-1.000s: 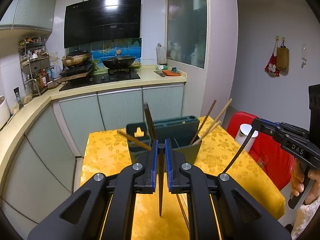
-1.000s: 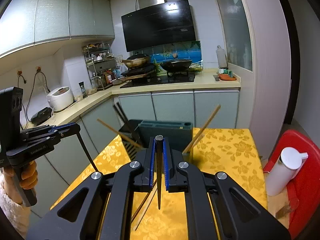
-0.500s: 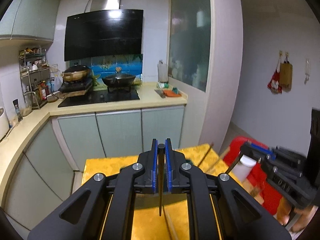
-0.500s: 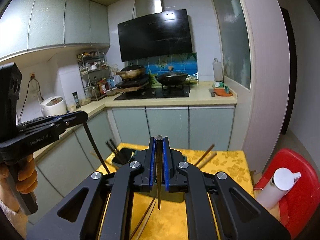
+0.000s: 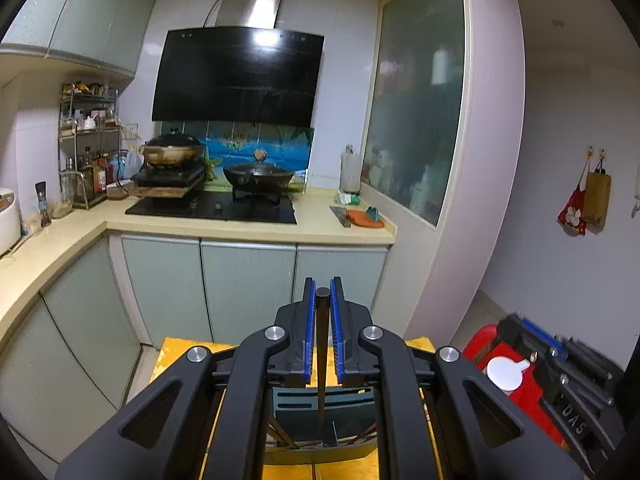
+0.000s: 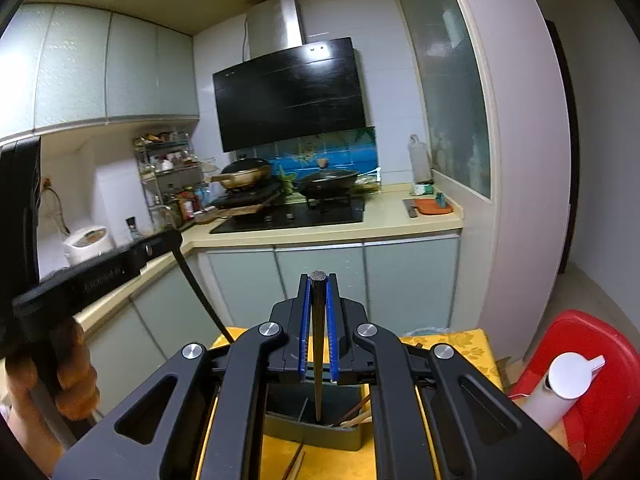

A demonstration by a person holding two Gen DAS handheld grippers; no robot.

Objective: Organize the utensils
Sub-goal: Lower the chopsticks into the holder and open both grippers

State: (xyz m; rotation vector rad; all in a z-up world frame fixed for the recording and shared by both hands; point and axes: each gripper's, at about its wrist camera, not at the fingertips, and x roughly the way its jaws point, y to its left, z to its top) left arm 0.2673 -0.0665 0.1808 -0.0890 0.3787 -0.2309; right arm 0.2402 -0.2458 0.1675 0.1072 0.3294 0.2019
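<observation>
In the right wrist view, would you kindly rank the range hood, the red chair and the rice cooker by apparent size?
1. Range hood, largest.
2. Red chair, though its nearness to the camera inflates it.
3. Rice cooker, smallest and farther off.

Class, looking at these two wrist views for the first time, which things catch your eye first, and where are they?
Front and centre, each black two-finger gripper, left and right, pinches a dark chopstick pointing down towards the dark green slotted utensil holder on the yellow floral tablecloth. Behind, the glossy black range hood hangs above the stove, and a red plastic stool sits at lower right.
</observation>
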